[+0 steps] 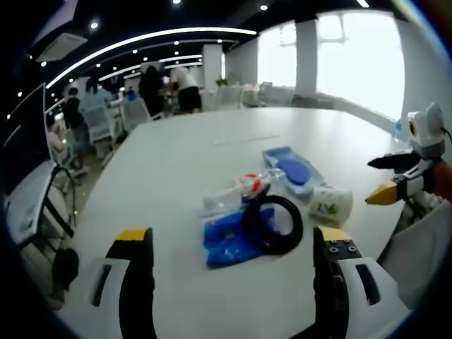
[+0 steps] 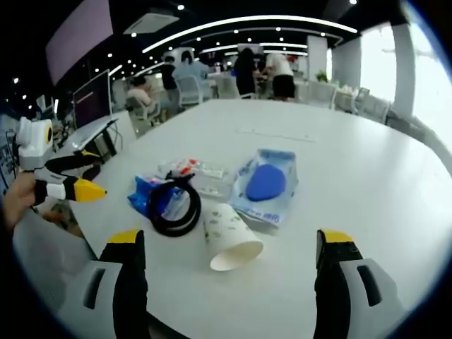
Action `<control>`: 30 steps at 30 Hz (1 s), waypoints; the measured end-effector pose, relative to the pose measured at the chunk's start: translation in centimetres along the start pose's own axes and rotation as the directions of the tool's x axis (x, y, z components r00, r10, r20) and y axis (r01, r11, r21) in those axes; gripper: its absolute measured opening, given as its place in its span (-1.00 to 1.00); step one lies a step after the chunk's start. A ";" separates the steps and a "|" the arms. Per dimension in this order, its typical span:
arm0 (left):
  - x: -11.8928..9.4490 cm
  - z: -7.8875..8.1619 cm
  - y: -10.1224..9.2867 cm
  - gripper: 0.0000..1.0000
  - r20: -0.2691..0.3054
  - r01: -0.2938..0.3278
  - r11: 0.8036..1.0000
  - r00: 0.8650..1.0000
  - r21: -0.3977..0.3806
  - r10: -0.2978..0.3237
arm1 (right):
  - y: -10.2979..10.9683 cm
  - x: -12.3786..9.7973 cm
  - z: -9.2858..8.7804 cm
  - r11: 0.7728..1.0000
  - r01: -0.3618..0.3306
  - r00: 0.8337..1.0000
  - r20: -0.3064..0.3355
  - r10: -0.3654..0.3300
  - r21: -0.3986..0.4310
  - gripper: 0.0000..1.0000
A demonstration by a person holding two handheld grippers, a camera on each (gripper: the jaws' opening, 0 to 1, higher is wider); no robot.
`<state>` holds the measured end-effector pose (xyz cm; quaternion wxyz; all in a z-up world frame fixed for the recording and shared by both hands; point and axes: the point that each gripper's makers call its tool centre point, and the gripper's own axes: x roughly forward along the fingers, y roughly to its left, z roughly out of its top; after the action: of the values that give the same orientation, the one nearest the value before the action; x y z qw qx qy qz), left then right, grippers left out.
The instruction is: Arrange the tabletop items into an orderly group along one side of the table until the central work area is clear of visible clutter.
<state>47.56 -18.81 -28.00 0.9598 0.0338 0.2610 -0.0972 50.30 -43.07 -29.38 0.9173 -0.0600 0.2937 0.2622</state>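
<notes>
- Left gripper point(image 1: 233, 244) has its jaws wide apart, holding nothing, above the near edge of the white table point(image 1: 176, 162).
- Right gripper point(image 2: 233, 244) same deal, jaws apart and empty.
- Paper cup point(image 2: 229, 237) lies tipped on its side mid-table, just beside the black ring point(image 2: 174, 207) on a blue packet point(image 2: 145, 194).
- Blue pouch point(image 2: 267, 185) and a clear wrapper point(image 2: 194, 173) sit right behind them.

Both views look from the near table point(image 1: 176, 162) edge toward the far office; the left gripper view sits left of the clutter, the right gripper view right; both share the black ring point(image 1: 272, 224) point(image 2: 174, 206) and paper cup point(image 1: 330, 205) point(image 2: 230, 236), fairly near.
</notes>
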 end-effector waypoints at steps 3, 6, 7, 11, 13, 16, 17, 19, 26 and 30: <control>0.0 0.0 -0.1 0.82 0.000 0.004 1.000 1.000 -0.002 -0.004 | 0.2 0.0 0.0 1.000 -0.011 1.000 0.002 0.011 0.006 0.99; 0.0 0.0 0.0 0.82 -0.001 0.001 1.000 1.000 -0.002 -0.001 | 0.2 0.0 0.0 1.000 -0.012 1.000 0.000 0.012 0.001 0.99; 0.0 0.0 0.0 0.82 -0.002 0.001 1.000 1.000 -0.003 -0.001 | 0.4 0.0 0.0 1.000 -0.017 1.000 -0.003 0.017 -0.001 0.99; 0.0 -0.1 0.0 0.81 -0.005 -0.003 1.000 1.000 -0.005 0.003 | 0.7 0.0 -0.1 1.000 -0.031 1.000 -0.005 0.031 -0.003 0.99; 0.0 -0.2 0.0 0.81 -0.008 -0.005 1.000 1.000 -0.001 0.005 | 0.8 0.0 0.0 0.999 -0.031 1.000 -0.003 0.031 -0.010 0.99; 0.0 -0.1 0.1 0.81 -0.005 -0.008 1.000 1.000 0.001 0.008 | 0.7 0.0 0.0 1.000 -0.027 1.000 -0.002 0.027 -0.013 0.99; 0.0 -0.1 0.1 0.81 -0.006 -0.008 1.000 1.000 0.001 0.008 | 0.7 0.0 0.0 1.000 -0.028 1.000 -0.004 0.028 -0.014 0.99; 0.0 -0.2 0.0 0.81 -0.008 -0.007 1.000 1.000 -0.001 0.007 | 0.8 0.1 -0.2 0.999 -0.034 0.999 -0.011 0.034 -0.012 0.99; 0.2 -0.4 -0.2 0.81 -0.019 0.003 1.000 1.000 0.002 -0.003 | 1.0 0.3 -0.3 0.999 -0.045 0.999 -0.015 0.045 -0.017 0.98; 0.2 -0.3 -0.2 0.80 -0.017 0.006 1.000 1.000 -0.001 -0.006 | 1.1 0.4 -0.5 0.999 -0.050 0.999 -0.021 0.049 -0.019 0.98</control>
<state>47.48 -19.04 -28.37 0.9573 0.0332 0.2694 -0.0997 49.75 -42.03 -30.00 0.9067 -0.0642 0.3022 0.2870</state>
